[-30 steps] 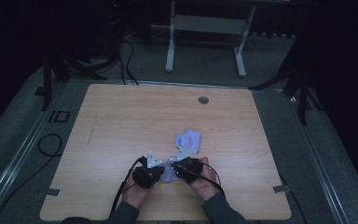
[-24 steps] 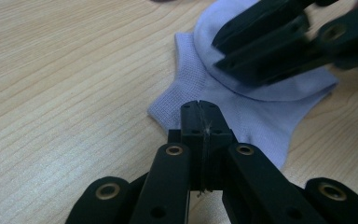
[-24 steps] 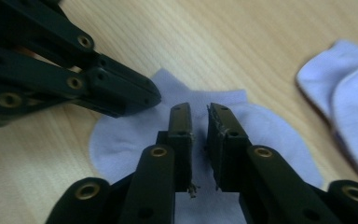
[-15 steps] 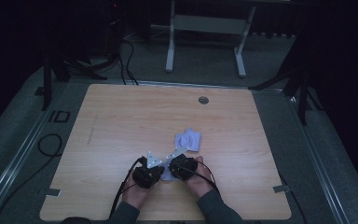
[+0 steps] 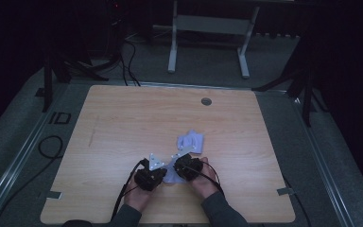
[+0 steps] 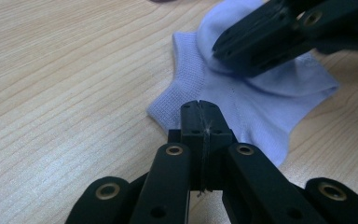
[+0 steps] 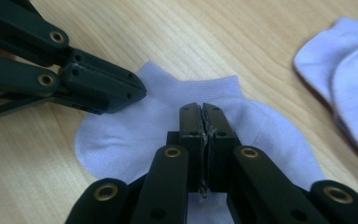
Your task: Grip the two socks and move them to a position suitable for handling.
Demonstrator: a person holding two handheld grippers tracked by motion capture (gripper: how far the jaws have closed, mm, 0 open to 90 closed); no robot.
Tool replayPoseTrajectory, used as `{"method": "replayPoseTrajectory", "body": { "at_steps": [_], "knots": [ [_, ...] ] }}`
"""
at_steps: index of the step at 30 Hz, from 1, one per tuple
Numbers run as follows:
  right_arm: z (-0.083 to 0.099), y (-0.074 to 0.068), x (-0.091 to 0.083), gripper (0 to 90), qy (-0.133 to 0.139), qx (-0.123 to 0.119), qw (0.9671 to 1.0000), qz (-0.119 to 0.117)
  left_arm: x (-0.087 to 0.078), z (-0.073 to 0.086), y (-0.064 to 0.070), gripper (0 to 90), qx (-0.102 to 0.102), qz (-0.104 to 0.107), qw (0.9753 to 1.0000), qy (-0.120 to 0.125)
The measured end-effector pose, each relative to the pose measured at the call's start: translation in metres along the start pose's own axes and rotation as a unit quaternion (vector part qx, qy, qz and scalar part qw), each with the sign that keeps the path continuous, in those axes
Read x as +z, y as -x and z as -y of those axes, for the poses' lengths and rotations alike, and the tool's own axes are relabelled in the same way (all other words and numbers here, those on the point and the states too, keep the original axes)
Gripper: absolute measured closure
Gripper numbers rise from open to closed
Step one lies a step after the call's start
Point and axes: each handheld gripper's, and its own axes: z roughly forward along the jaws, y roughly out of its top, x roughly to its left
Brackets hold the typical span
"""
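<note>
A: Sock (image 6: 242, 105) under work: pale lilac ankle sock, fine ribbed knit at the cuff, lying flat on the wooden bench (image 5: 123, 123) near its front edge, between the two hands.

B: Jaw state, left gripper (image 6: 200, 108)?

A: Jaws pressed together, no gap, with a thread-thin line of fabric caught between them at the sock's near edge. It looks pinched on the sock's border.

B: Right gripper (image 7: 203, 112)?

A: Same: jaws closed tight over the middle of the sock, a sliver of material in the seam. Both grippers sit side by side, almost touching, tips aimed at the same sock.

B: Surroundings?

A: Second sock (image 5: 191, 141), same colour, crumpled, just beyond the grippers and apart from the flat one. Round grommet (image 5: 206, 101) near the bench's far edge. A metal stand (image 5: 208, 28) on the floor behind, cables (image 5: 127, 66) trailing to the left.

B: Obstructions?

A: Each gripper crosses the other's view and covers part of the sock.
</note>
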Motion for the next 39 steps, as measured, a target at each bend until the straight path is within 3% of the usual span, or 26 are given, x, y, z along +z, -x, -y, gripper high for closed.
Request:
{"method": "replayPoseTrajectory", "body": {
  "at_steps": [11, 39],
  "knots": [
    [0.01, 0.011, -0.026, 87.9, 0.026, 0.021, 0.9994, 0.001, 0.0, 0.0, 0.0, 89.9, -0.002, 0.0, 1.0, 0.002],
    [0.079, 0.036, -0.067, 87.1, 0.043, 0.083, 0.9946, 0.045, 0.0, 0.0, 0.0, 89.9, -0.003, 0.002, 1.0, 0.002]
  ]
}}
